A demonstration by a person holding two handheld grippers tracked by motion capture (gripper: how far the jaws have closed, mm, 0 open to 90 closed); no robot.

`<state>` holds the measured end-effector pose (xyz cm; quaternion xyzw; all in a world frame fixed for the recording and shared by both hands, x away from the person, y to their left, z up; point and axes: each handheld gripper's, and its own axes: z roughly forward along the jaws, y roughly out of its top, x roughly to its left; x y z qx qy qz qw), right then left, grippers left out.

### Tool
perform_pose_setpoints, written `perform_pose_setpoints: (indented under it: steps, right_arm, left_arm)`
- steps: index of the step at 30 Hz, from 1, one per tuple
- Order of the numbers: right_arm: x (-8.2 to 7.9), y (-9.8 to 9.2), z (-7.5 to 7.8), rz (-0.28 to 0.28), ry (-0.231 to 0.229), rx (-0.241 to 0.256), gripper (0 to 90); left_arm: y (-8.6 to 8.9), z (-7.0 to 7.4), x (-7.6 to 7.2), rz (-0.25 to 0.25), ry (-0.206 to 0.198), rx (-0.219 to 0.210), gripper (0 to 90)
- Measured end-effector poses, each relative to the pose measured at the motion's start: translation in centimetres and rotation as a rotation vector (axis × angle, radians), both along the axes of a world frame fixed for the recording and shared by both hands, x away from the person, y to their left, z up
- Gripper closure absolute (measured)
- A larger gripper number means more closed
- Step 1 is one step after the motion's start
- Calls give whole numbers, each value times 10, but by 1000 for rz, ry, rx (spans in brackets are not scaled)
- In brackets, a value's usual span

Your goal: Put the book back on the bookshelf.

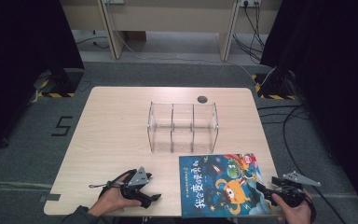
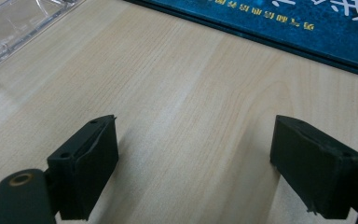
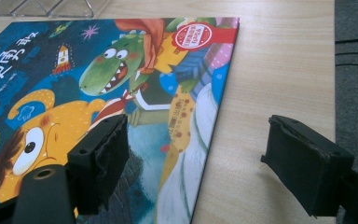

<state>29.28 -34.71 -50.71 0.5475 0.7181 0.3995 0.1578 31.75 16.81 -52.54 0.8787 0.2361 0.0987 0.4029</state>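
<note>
Both jaw pairs gape wide; my right gripper [image 3: 193, 154] straddles the picture book's [image 3: 98, 93] edge, ready to pinch it, left gripper [image 2: 193, 154] idling.

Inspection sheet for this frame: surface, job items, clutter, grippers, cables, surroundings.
Surface: light wood table, bare apart from the items below; a round dark grommet near its far edge.
Job's things: picture book lying flat, cover up, at the near right edge; clear three-compartment organizer just beyond it, its compartments holding nothing.
Clutter: nothing seen.
Grippers: left gripper open, low over bare wood left of the book; right gripper open, its jaws either side of the book's right edge, one above the cover, one above the wood.
Cables: black cables on the floor to the right; more by the far wall sockets.
Surroundings: grey carpet with a "5" marked on it, black curtains either side.
</note>
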Motion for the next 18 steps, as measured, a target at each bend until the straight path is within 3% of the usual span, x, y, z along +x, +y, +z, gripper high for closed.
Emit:
perform_pose_setpoints:
  steps: [6,18]
  right_arm:
    - [1,0,-1,-12,9,-9,228]
    - [4,3,-4,29,32,-12,250]
  left_arm:
    - [0,1,0,0,3,5,141]
    - [-1,2,2,24,40,-16,141]
